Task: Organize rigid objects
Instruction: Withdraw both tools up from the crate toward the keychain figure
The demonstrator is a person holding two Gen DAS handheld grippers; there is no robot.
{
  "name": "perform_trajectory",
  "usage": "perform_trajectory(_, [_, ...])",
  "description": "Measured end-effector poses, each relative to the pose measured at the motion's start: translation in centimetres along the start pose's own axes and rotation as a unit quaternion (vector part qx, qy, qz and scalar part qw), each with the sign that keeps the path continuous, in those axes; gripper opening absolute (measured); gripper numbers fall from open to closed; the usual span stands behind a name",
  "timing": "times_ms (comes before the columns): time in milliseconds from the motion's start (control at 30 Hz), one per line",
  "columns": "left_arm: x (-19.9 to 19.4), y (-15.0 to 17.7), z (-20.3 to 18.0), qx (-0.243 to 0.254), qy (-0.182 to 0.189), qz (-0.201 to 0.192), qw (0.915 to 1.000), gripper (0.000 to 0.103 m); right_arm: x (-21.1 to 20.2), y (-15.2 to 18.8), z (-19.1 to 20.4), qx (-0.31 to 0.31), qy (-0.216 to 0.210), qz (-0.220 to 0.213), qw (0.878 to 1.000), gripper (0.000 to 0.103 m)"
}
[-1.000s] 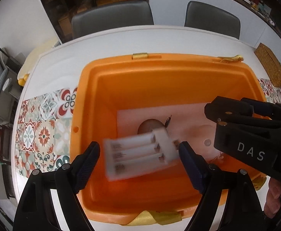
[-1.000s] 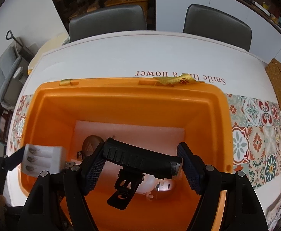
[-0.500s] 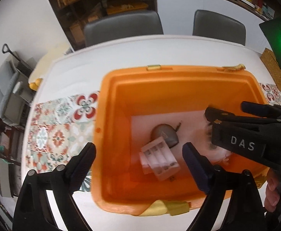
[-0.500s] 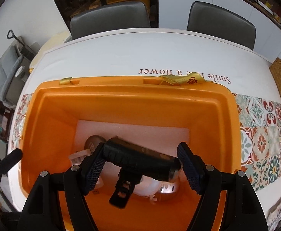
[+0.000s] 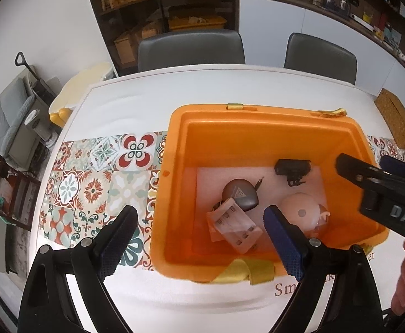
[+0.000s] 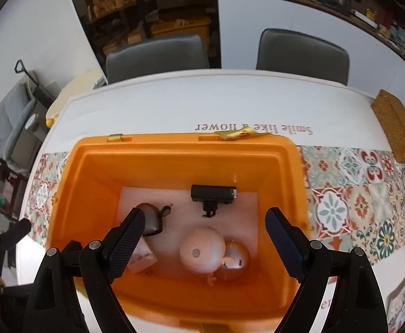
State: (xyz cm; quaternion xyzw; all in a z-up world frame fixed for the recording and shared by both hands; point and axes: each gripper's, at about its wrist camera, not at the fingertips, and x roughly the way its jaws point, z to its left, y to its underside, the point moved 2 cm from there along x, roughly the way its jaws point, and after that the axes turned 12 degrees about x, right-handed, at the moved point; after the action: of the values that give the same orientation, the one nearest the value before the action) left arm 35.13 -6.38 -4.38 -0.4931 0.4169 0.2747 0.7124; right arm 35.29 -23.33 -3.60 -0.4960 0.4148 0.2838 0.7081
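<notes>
Both grippers hang over the orange bin (image 6: pixel 174 163) on the desk (image 6: pixel 174 105), each holding nothing. The left gripper (image 5: pixel 199 242) is released; the right gripper (image 6: pixel 204 245) has its jaws opening, empty between them. The black light (image 6: pixel 213 194) lies ahead of and below the right gripper, its long axis across the jaws, so the right hand is nearer. The white charger (image 5: pixel 234 226) lies just under the left gripper.

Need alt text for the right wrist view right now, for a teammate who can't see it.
Right gripper, jaws opening and empty, hangs above an orange bin on a white table. In the bin lie a black bike light, a pale round gadget, a grey pod and a white battery charger.
</notes>
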Motion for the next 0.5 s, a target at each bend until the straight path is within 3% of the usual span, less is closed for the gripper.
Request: perform_trajectory(500, [-3.8, 2.2, -1.7, 0.000, 0.014, -0.033, 0.9994, 0.094, -6.8, 4.0, -4.5, 0.050, 0.001, -0.065, 0.997, 0.089])
